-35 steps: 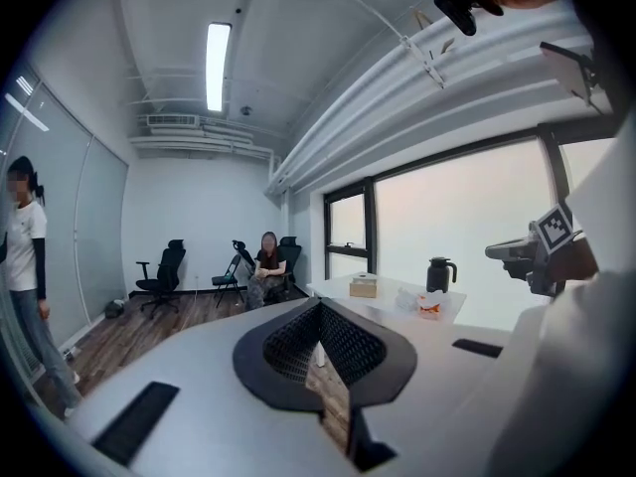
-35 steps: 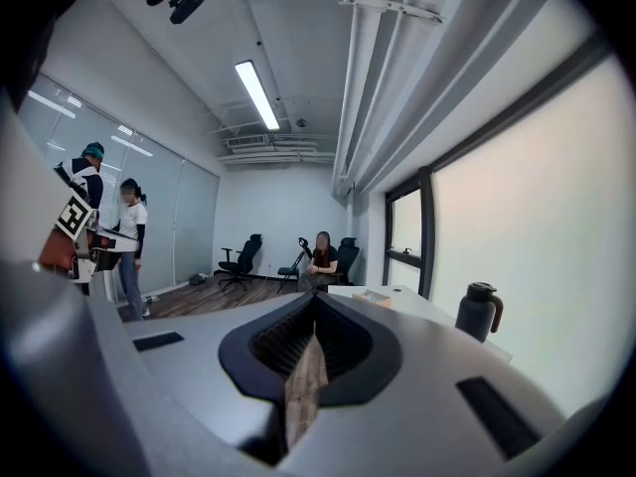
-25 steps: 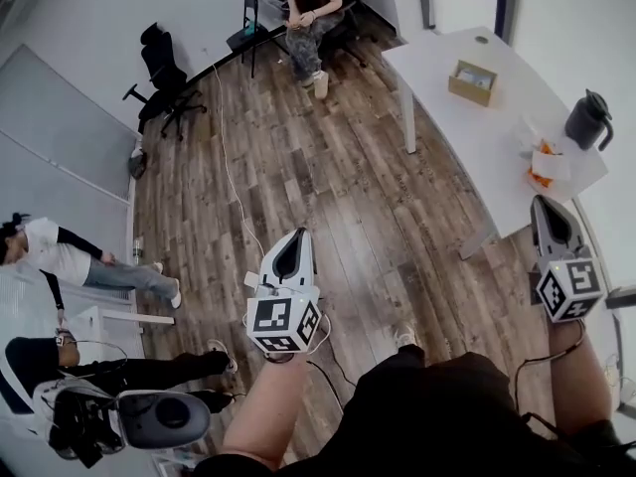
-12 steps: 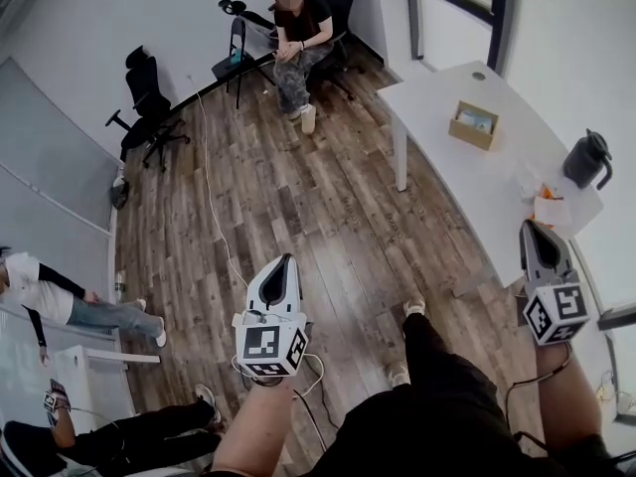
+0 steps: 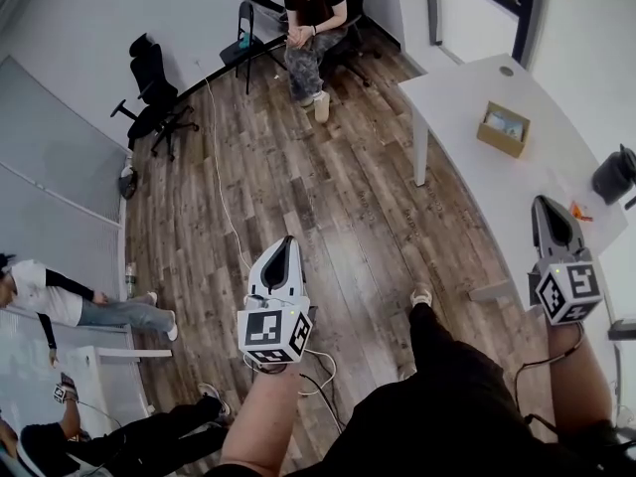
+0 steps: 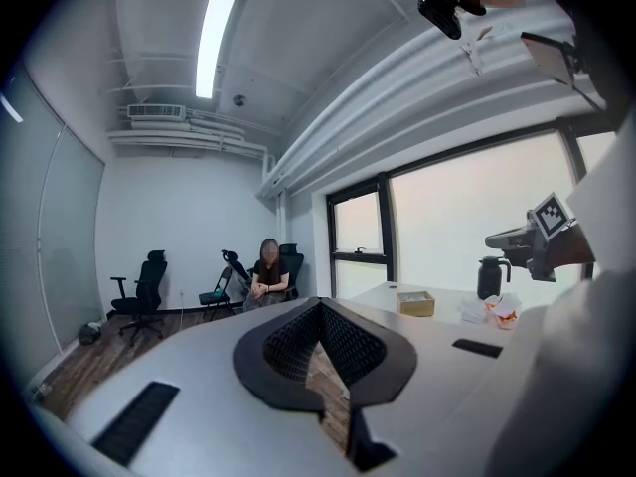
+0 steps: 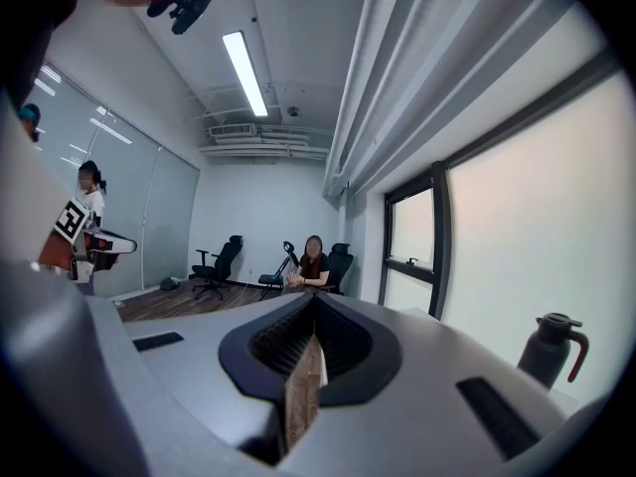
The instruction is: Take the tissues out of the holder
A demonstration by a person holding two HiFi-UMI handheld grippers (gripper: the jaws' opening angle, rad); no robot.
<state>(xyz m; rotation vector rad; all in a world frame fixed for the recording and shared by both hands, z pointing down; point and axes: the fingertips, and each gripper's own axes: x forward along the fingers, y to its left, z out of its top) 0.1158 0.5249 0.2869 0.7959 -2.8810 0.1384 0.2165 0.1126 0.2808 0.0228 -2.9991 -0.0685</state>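
The wooden tissue holder (image 5: 503,128) stands on the white table (image 5: 467,87) at the far right; it also shows small in the left gripper view (image 6: 415,302). Both grippers are held in the air over the floor, well short of it. My left gripper (image 5: 288,238) points forward over the wood floor, jaws together with nothing between them (image 6: 320,303). My right gripper (image 5: 542,200) hovers near the table's near end, also shut and empty (image 7: 316,296).
A black kettle (image 5: 616,174) and a crumpled orange-and-white wrapper (image 6: 497,309) sit on the table near the holder. A person (image 5: 313,18) sits on a chair at the far wall. Office chairs (image 5: 154,87) and other people (image 5: 50,286) are at the left. A cable (image 5: 224,177) runs across the floor.
The view has swung, so the table and kettle sit further right in the picture. Both grippers stay raised, shut and empty, in much the same place before me.
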